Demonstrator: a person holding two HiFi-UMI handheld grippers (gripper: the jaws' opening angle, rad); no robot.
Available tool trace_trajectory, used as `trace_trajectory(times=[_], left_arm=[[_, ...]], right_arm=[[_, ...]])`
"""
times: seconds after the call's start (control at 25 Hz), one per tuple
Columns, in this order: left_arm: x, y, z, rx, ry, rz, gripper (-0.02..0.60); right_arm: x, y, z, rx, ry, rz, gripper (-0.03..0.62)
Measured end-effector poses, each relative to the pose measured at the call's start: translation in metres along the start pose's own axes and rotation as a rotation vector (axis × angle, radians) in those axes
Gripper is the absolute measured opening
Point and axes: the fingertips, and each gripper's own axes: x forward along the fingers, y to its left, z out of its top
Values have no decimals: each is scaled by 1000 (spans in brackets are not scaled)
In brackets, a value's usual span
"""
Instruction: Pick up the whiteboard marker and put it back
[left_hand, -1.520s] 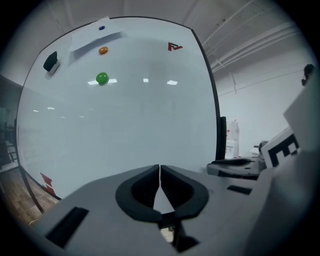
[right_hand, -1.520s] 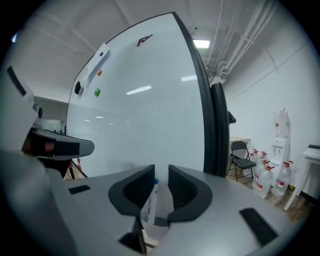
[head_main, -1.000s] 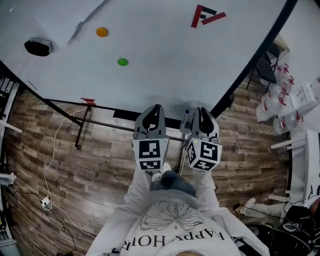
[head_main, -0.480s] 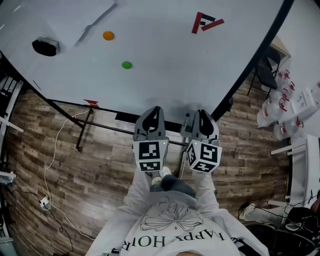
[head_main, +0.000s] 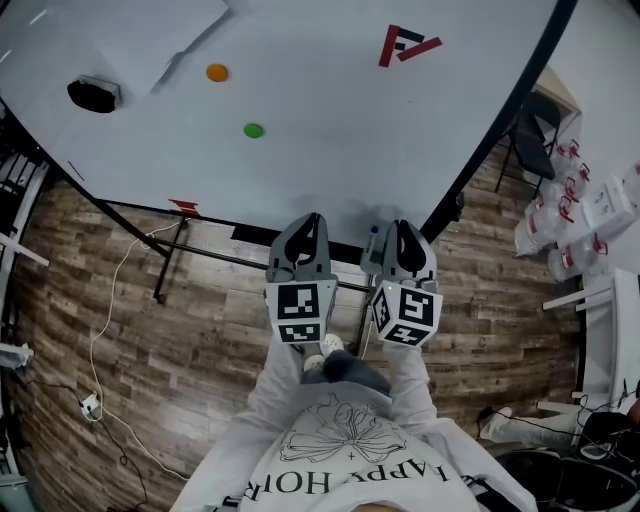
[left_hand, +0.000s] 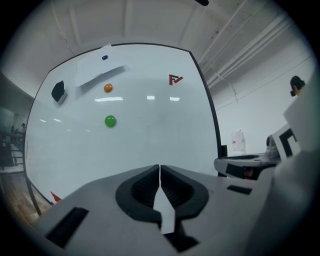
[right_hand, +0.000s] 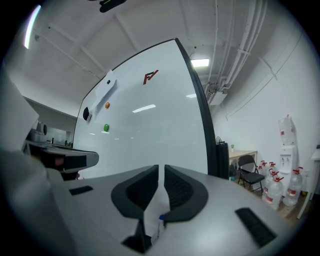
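Observation:
The whiteboard marker (head_main: 372, 245), white with a blue cap, shows just left of my right gripper (head_main: 400, 226) in the head view. In the right gripper view the marker (right_hand: 157, 226) appears low in the gap, below the pads. My right gripper (right_hand: 161, 172) has just been closing. Its jaws stand a narrow slit apart, with only the whiteboard (right_hand: 150, 115) showing between the pads. My left gripper (head_main: 308, 218) is level beside it. Its jaws (left_hand: 159, 172) are shut with nothing in them. Both grippers point at the whiteboard (head_main: 330, 130).
On the board are a black eraser (head_main: 92, 94), an orange magnet (head_main: 217, 72), a green magnet (head_main: 253, 130) and a red logo (head_main: 405, 45). Water jugs (head_main: 590, 205) and a folding chair (head_main: 528, 140) stand to the right. A white cable (head_main: 108, 300) lies on the wood floor.
The head view has shifted slightly, so the board's magnets sit a little further right. Both grippers and the marker keep their places.

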Motion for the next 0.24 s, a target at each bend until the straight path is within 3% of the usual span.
trace_trajectory(times=[0.24], left_arm=[[-2,-1,1,0,-2,0,8]], right_arm=[[-2,1,1,-3,-2,3,34]])
